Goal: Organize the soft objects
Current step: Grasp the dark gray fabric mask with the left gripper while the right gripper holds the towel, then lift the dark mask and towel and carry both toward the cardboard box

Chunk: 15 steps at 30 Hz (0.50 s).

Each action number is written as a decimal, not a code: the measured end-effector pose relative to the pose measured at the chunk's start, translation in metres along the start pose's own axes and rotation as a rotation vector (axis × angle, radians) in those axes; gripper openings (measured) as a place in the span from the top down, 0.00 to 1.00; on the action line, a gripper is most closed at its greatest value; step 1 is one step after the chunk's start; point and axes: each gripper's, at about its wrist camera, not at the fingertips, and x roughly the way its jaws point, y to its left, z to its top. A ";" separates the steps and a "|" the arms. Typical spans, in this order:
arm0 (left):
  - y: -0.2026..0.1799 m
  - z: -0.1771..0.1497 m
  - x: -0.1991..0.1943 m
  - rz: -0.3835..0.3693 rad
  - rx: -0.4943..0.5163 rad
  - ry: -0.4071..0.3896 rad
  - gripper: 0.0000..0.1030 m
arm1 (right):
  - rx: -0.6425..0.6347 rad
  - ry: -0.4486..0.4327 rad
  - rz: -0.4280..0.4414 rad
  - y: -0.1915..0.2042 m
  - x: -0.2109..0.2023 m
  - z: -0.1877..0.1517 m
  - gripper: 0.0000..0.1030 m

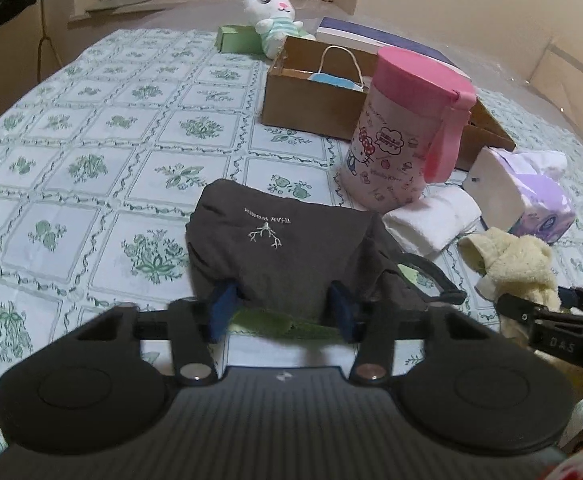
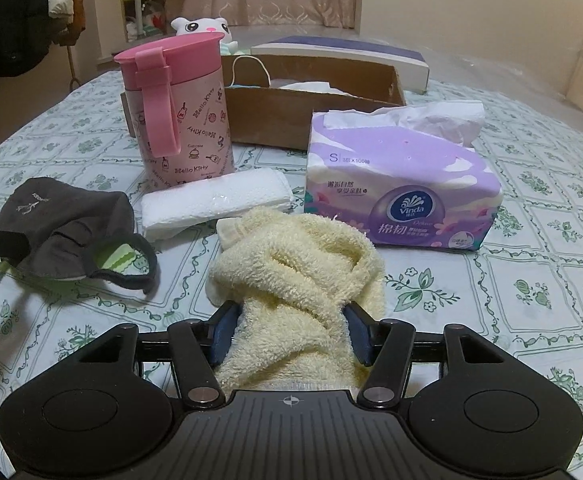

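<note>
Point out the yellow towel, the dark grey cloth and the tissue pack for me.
yellow towel (image 2: 291,276), right wrist view, on its fluffy folded middle.
dark grey cloth (image 1: 275,248), left wrist view, just below the embroidered mark.
tissue pack (image 2: 395,176), right wrist view, on the purple front face.

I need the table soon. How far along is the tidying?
Done: a face mask already lies in the cardboard box. In hand: the left gripper clamps the grey cloth, the right gripper the yellow towel. Left: the white folded cloth.
</note>
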 end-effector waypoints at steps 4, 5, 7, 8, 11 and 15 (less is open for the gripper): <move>-0.003 0.001 0.000 0.007 0.035 -0.016 0.88 | 0.000 -0.004 0.006 -0.001 -0.001 -0.001 0.44; -0.003 0.001 -0.002 0.006 0.039 -0.023 0.91 | 0.000 -0.006 0.007 -0.001 -0.001 -0.001 0.44; -0.003 0.002 -0.006 -0.001 0.042 -0.041 0.92 | -0.001 -0.008 0.011 -0.002 -0.001 -0.001 0.44; -0.002 0.003 -0.008 -0.004 0.042 -0.050 0.93 | 0.001 -0.008 0.014 -0.002 -0.001 -0.001 0.44; -0.001 0.008 -0.018 -0.019 0.037 -0.082 0.93 | 0.003 -0.008 0.024 -0.004 -0.002 -0.001 0.44; 0.004 0.018 -0.034 -0.054 0.005 -0.117 0.93 | 0.010 -0.004 0.035 -0.006 -0.003 0.000 0.44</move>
